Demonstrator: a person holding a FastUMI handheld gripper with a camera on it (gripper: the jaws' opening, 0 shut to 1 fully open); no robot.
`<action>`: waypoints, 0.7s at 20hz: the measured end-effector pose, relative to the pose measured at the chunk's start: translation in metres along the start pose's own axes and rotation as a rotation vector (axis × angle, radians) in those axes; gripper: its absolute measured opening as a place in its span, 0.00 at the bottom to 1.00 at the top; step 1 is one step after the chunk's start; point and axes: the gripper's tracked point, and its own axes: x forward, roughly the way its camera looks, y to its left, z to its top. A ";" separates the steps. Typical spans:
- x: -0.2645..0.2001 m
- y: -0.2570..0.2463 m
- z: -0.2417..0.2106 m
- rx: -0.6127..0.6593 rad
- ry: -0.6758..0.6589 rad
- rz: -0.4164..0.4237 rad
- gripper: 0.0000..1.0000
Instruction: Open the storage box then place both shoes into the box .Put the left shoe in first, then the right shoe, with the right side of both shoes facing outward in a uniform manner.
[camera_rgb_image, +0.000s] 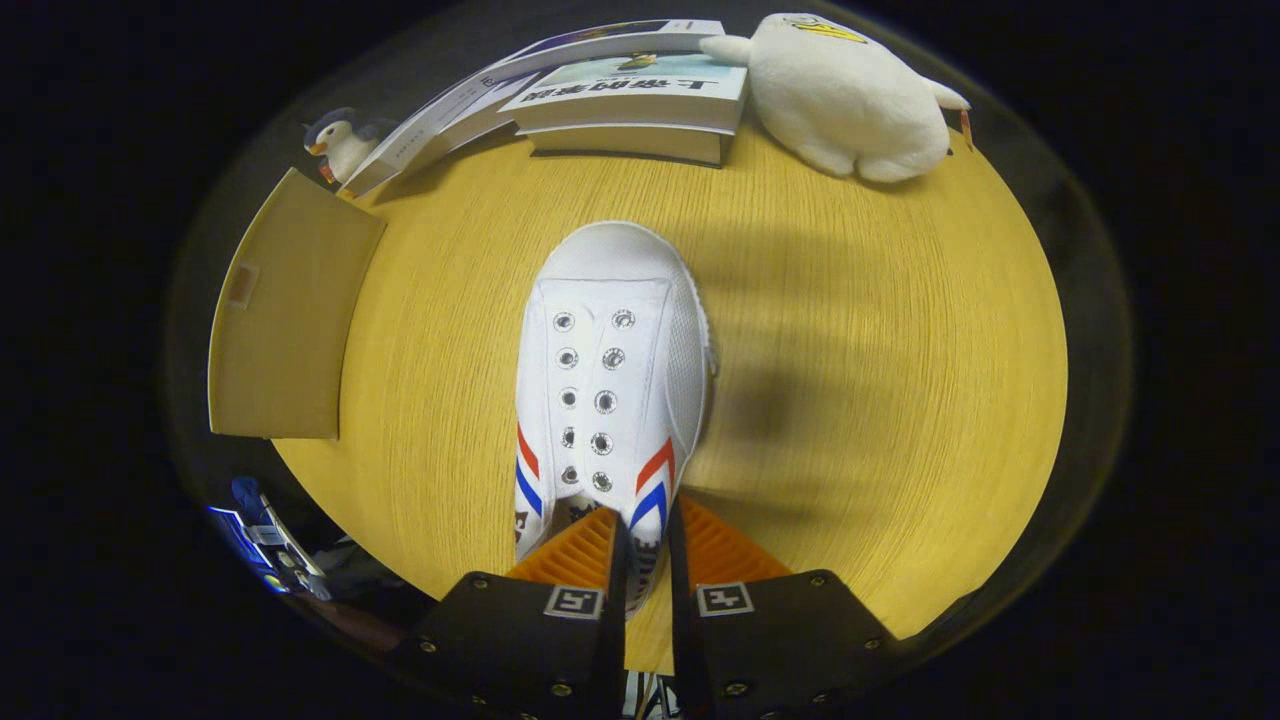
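The gripper (648, 555) had the shoe (610, 390) by one wall of its collar. The two fingers were drawn close together with that thin side panel pinched between them, one finger inside the opening and one outside, as far as I could tell. The shoe hung or pointed straight ahead of the fingers, toe away, over the round table (880, 400). I could not tell whether its sole touched the wood; the shadow to the right of it suggested it was lifted a little.

Ahead and to the left of the fingers lay the box (285, 320), a flat tan shape at the table's edge, well apart from the shoe. Whether that was its lid or its open flap I could not say.

Beyond the toe stood a stack of books (630, 105), a white plush (850, 95) to the right of them and a small penguin (340, 145) to the left.

The grip looked the weak point to me. Only a soft strip of canvas was held, near the heel, so the long toe end could swing or droop on the way to the box, and the cloth might slip out. A swinging toe could catch the box edge, or the shoe could land turned with the wrong side outward.
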 end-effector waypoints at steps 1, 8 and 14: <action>0.001 -0.002 -0.002 0.038 -0.003 -0.007 0.06; -0.012 0.010 -0.007 0.144 0.011 0.051 0.00; -0.047 0.019 -0.008 0.138 -0.008 0.051 0.00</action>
